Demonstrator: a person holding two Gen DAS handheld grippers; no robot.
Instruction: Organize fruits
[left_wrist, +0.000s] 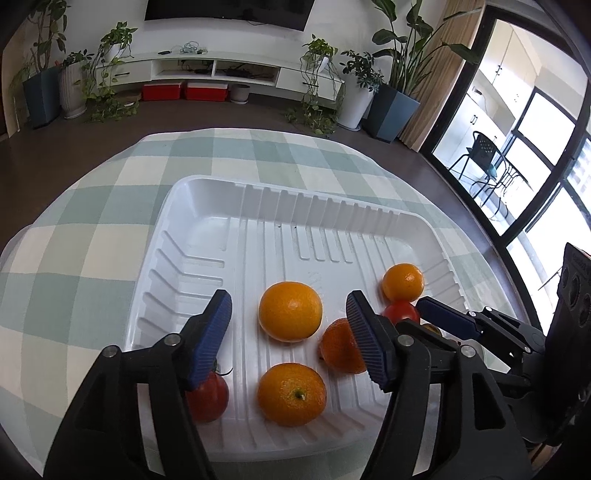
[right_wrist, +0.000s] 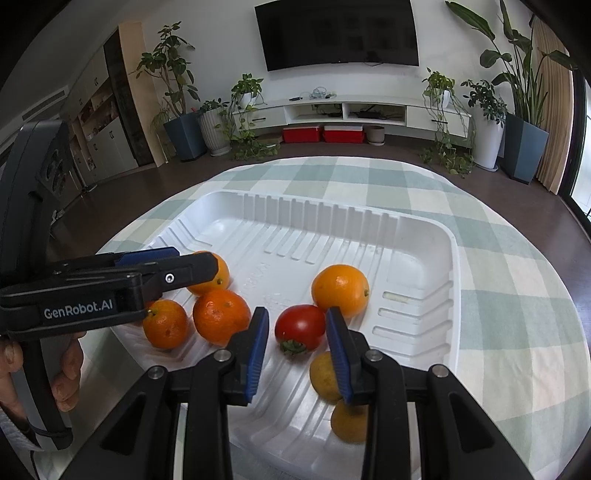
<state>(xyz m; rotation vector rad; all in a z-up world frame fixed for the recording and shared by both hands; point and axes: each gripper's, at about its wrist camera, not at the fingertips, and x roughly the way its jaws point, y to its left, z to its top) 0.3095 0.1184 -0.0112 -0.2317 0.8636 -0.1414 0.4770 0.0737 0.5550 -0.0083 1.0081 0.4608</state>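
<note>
- While my left gripper (left_wrist: 288, 301) hangs released over the white tray (left_wrist: 207, 192), grasping nothing, I judge the placing step is in hand: a large orange (left_wrist: 290, 310) lies mid-tray beneath its spread jaws.
- Left view also shows a second orange (left_wrist: 291, 393) and a tomato (left_wrist: 207, 395) by the tray's near wall. No fruit lies on the desk (left_wrist: 92, 258) outside the tray.
- Next, I think, I should lift clear without nudging the orange, then group like with like.
- Right view: my right gripper (right_wrist: 297, 312) has its jaws drawn close yet empty, above another tomato (right_wrist: 300, 326) at the tray's near side.
- Only this view plainly shows two yellow fruits (right_wrist: 325, 374) against the tray's near wall, and the hand (right_wrist: 66, 369) on the left gripper's handle.
</note>
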